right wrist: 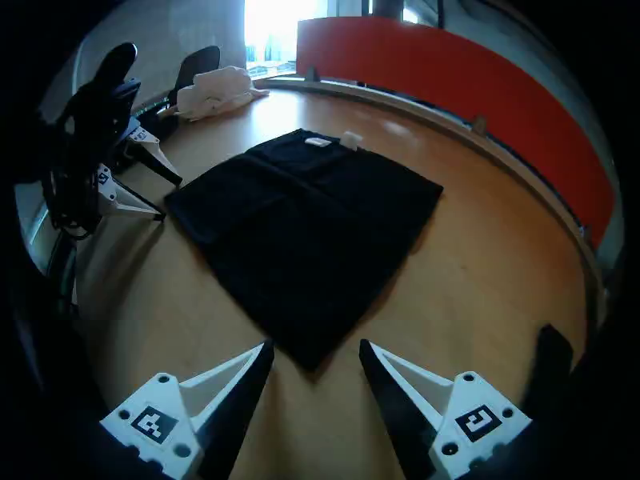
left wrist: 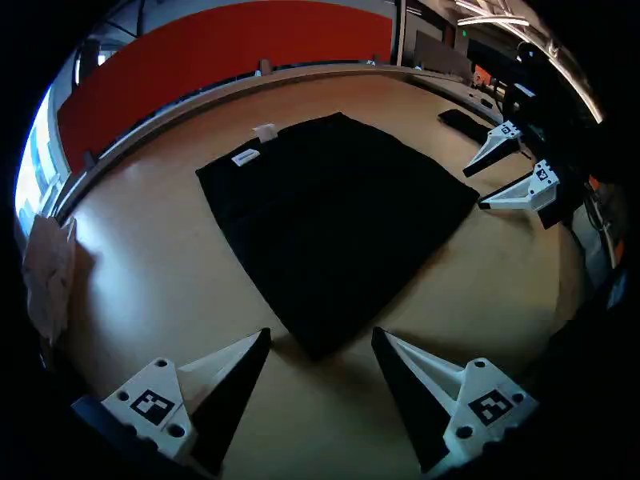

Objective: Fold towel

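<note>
A black towel (left wrist: 336,216) lies spread flat on the wooden table (left wrist: 152,264), with a white label (left wrist: 246,157) near its far corner. My left gripper (left wrist: 320,340) stands open just short of the towel's near corner, nothing between its fingers. In the left gripper view the right gripper (left wrist: 472,190) hovers open at the towel's right corner. In the right gripper view the same towel (right wrist: 304,224) points a corner at my open right gripper (right wrist: 316,348). There the left gripper (right wrist: 170,198) is open at the towel's left corner, held by a dark-sleeved hand (right wrist: 88,128).
A crumpled white cloth (right wrist: 214,88) lies at the far table edge near a dark chair (right wrist: 196,64); it also shows as the white cloth (left wrist: 50,268). A red partition (left wrist: 224,56) runs behind the table. A dark flat object (left wrist: 464,122) lies at the far right.
</note>
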`<state>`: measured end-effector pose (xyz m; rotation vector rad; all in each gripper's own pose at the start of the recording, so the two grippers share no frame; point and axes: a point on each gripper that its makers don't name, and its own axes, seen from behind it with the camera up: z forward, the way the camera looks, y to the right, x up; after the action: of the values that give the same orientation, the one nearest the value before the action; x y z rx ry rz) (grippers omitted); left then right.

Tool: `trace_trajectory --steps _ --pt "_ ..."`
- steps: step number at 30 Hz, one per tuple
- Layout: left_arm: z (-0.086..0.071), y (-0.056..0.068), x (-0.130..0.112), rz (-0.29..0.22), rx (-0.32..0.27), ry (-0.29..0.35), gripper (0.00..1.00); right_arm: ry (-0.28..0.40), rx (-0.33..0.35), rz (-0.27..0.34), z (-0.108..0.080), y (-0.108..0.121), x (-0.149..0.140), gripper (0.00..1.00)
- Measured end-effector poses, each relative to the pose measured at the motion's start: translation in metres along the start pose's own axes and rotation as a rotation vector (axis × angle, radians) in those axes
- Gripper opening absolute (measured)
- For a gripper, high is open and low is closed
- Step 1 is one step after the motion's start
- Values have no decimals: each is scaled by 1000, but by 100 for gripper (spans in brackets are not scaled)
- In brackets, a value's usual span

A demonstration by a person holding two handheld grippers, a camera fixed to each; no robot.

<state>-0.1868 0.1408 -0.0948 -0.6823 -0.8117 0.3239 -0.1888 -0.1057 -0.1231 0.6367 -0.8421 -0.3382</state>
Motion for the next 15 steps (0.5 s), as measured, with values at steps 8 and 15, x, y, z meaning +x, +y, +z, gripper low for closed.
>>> trace_trajectory --steps 8,15 --pt "0 0 -1 1 3 -4 91 -15 14 -8 1 -1 -4 74" --pt "1 0 -1 -2 6 -5 87 -16 24 6 2 -2 -4 71"
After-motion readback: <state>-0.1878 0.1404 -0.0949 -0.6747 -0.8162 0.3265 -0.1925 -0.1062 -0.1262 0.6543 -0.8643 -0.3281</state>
